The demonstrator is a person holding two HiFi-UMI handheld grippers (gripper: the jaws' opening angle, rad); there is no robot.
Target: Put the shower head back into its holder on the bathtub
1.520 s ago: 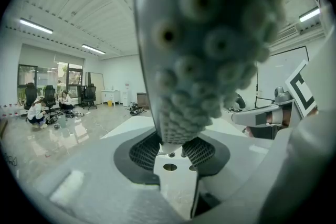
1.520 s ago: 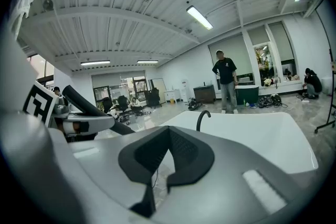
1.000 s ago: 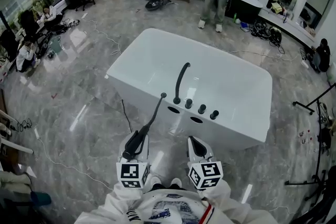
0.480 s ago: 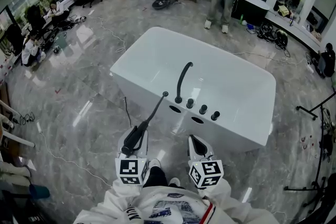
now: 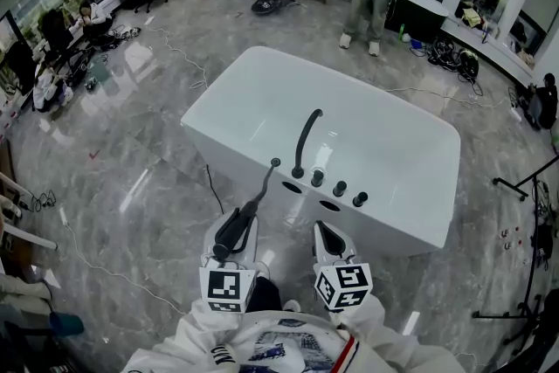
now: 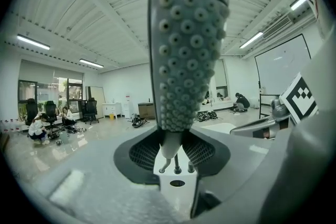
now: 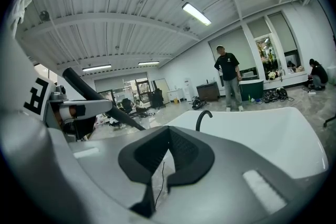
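my left fingers (image 6: 144, 153) pinch the shower head (image 6: 186, 50) where its nozzle face narrows. seen from above, its thin end reaches close to the rim of the bathtub (image 5: 410, 218), just beside the black spout (image 5: 303, 140). my right fingers (image 7: 189, 152) are pressed together, with nothing between.

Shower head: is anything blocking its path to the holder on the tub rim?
Nothing visible does. The shower head, clamped in the left gripper, points at the near rim of the bathtub. The spout and knobs stand just right of its tip, not across the path.
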